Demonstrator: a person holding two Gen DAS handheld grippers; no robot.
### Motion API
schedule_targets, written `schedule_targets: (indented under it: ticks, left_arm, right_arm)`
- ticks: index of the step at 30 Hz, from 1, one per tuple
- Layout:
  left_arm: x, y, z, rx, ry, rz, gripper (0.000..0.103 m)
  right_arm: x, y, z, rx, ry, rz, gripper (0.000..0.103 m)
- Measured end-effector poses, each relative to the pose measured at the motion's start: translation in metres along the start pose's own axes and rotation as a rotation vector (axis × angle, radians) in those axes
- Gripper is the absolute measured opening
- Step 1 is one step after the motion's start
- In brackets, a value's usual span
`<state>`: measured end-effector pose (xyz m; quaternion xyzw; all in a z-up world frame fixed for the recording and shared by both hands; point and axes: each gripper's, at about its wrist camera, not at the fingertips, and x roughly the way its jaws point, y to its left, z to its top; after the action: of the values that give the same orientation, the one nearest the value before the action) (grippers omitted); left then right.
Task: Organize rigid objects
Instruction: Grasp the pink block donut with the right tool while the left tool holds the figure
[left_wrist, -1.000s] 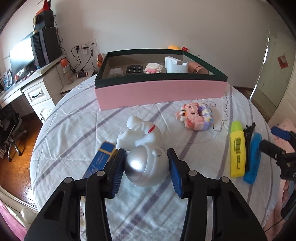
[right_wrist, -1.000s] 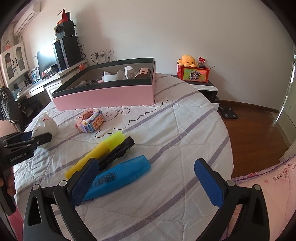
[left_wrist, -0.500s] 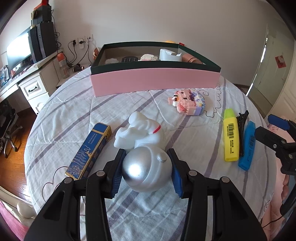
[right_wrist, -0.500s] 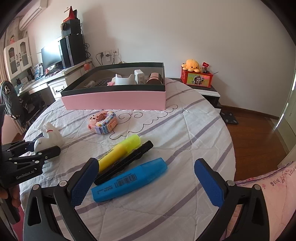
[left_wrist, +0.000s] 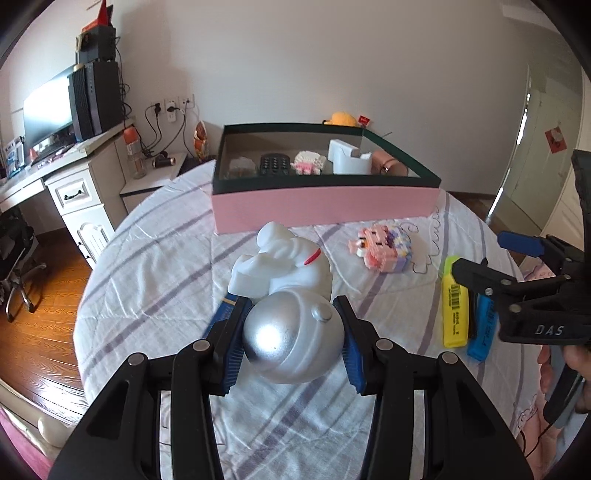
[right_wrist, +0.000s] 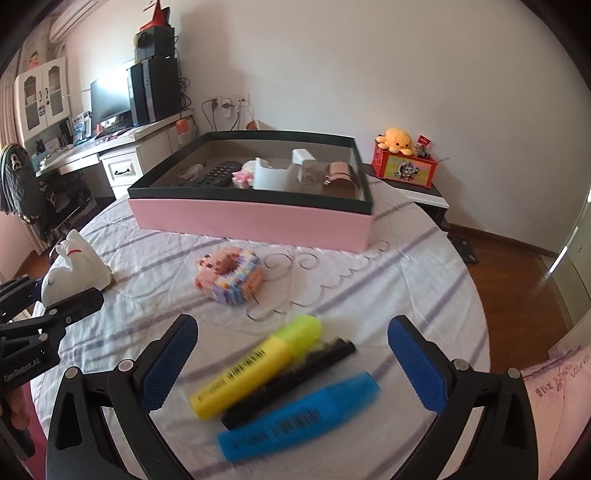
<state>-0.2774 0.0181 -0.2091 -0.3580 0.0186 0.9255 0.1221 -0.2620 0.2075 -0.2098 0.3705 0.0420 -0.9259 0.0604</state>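
Astronaut figure (left_wrist: 284, 295), white with a silver helmet, sits clamped by that helmet between the blue pads of the left gripper (left_wrist: 291, 343), raised over the striped cloth of the round table (left_wrist: 155, 273). Under it a blue box (left_wrist: 226, 307) peeks out. Ahead stands the pink box (left_wrist: 325, 206) with a dark green rim, already holding a remote, a small brick figure, a white holder and a copper-coloured item. Between box and markers lies a pastel brick-built toy (right_wrist: 231, 275). The right gripper (right_wrist: 291, 363) hovers with its fingers (right_wrist: 168, 360) wide apart and nothing between the pads, above a yellow highlighter (right_wrist: 258, 365), a black hair clip (right_wrist: 291, 380) and a blue highlighter (right_wrist: 299, 417) lying side by side, touching.
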Motion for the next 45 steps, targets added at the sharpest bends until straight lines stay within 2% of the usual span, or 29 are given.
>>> schedule_targets:
  ticks: [5,15,19,21,23,36,45]
  left_arm:
    - [-0.003,0.012,0.004,-0.022,-0.013,0.0,0.046]
    - [0.011,0.021,0.003,-0.044,0.009,-0.006,0.046]
    - [0.017,0.022,0.002,-0.044,0.016,-0.011,0.046]
    - [0.018,0.022,0.002,-0.041,0.019,-0.01,0.046]
    - [0.019,0.022,0.002,-0.044,0.021,-0.009,0.046]
    - [0.006,0.01,-0.002,-0.034,0.021,-0.017,0.046]
    - [-0.023,-0.004,0.002,-0.018,-0.03,-0.017,0.046]
  right_arm:
    - [0.031,0.023,0.015,-0.022,0.064,0.084,0.103]
    - [0.086,0.036,0.024,0.032,0.193,0.111,0.102]
    - [0.09,0.038,0.023,0.031,0.194,0.116,0.089]
    - [0.09,0.038,0.023,0.018,0.184,0.097,0.069]
    - [0.089,0.035,0.023,0.018,0.183,0.108,0.063]
    - [0.053,0.033,0.006,-0.001,0.15,0.174,0.063]
    - [0.008,0.024,0.004,0.021,0.067,0.202,0.063]
